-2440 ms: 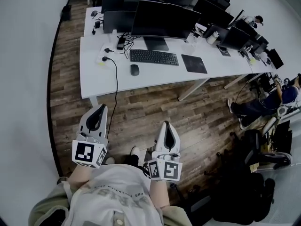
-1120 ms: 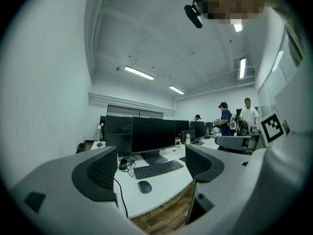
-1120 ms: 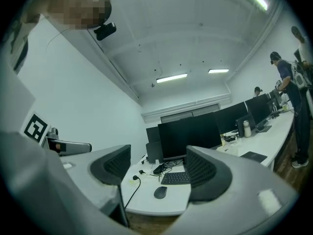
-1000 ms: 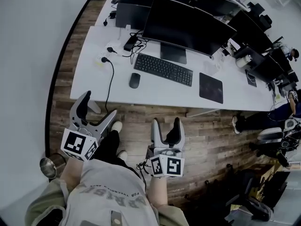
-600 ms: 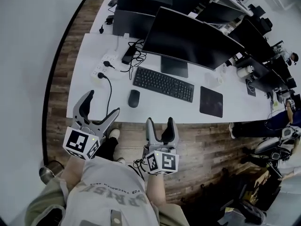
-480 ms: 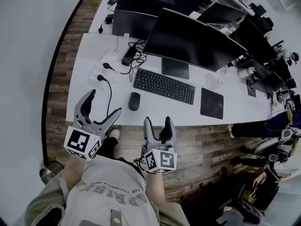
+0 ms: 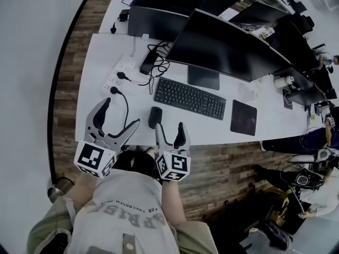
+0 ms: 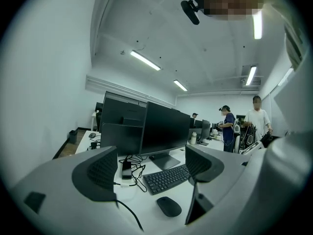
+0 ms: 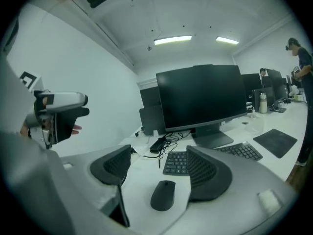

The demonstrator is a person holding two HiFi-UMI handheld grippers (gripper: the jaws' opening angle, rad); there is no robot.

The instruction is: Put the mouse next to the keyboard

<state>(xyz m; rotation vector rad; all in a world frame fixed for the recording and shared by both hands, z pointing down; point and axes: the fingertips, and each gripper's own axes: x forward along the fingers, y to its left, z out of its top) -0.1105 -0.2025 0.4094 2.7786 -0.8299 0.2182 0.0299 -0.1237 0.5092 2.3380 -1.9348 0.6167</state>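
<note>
Mouse (image 7: 154,117) lies on the white counter (image 7: 100,52), middle of the frame, just below the left end of the keyboard (image 7: 189,98). My right gripper (image 7: 169,128) and left gripper (image 7: 121,112) both have jaws spread apart, holding nothing.

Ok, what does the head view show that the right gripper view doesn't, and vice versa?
Head view only: the person's shirt and the marker cube on the right gripper. Right gripper view only: ceiling lights and the ribbed pads of its open jaws. Both: mouse, keyboard, monitor, mouse pad on the white desk.
</note>
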